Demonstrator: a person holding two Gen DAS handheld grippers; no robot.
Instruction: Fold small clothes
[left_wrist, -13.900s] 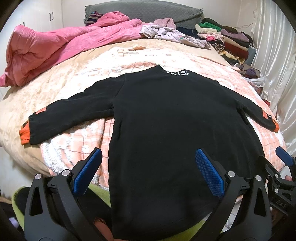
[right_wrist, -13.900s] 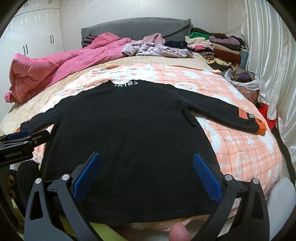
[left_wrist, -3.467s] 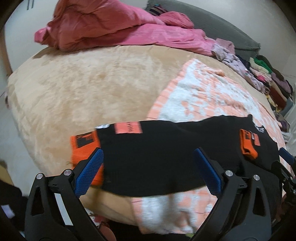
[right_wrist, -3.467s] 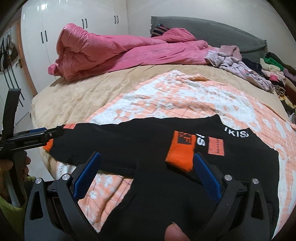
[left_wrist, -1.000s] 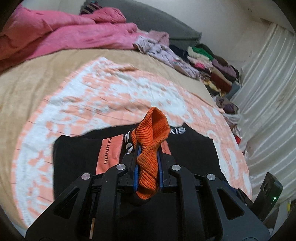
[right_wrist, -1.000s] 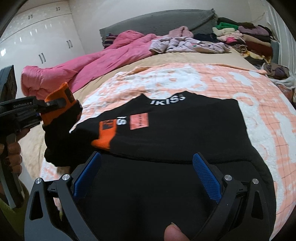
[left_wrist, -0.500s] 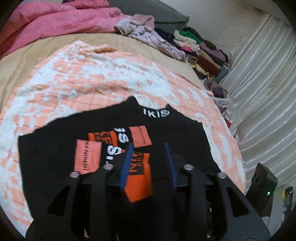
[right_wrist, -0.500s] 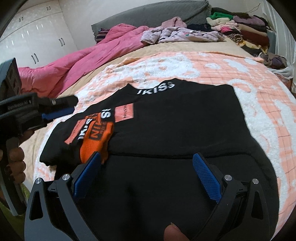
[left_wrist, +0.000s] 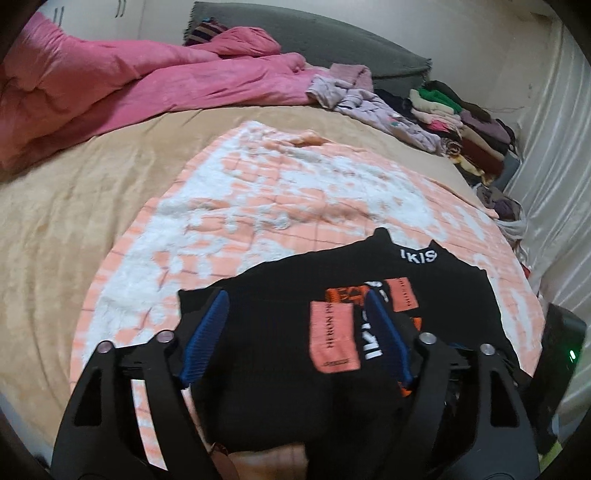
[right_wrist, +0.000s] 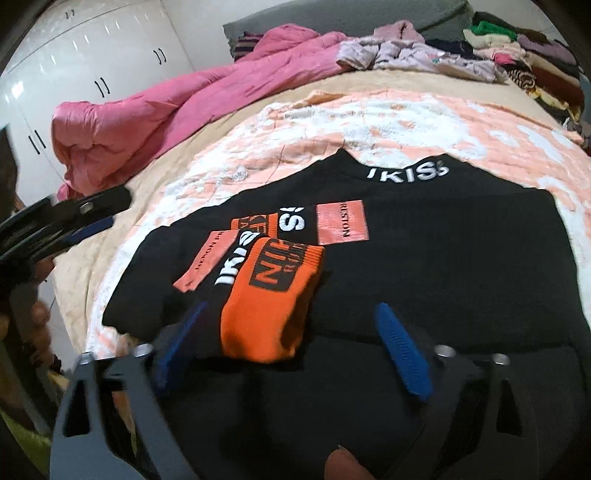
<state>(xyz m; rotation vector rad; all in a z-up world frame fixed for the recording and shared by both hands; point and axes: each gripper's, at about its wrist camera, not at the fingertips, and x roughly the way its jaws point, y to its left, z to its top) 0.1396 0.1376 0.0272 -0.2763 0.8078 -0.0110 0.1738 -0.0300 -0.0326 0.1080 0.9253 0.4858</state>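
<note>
A black sweater with white collar lettering lies on the peach-and-white blanket, both sleeves folded across its chest. The upper sleeve's orange cuff rests on the body. The other cuff lies partly under it. My left gripper hovers over the sweater's left part, jaws opening, with only flat cloth below them. From the right wrist view, the left gripper is off the sweater's left edge. My right gripper straddles the orange cuff. Its jaws are closing and the pads stand clear of the cuff.
A pink duvet is heaped at the bed's far left. Lilac garments and a stack of folded clothes line the far right beside a white curtain. White wardrobe doors stand on the left.
The left gripper let go of the orange cuff, which now lies on the sweater, and drew back to the left, opening wide. The right gripper moved in over the cuff and narrowed slightly.
</note>
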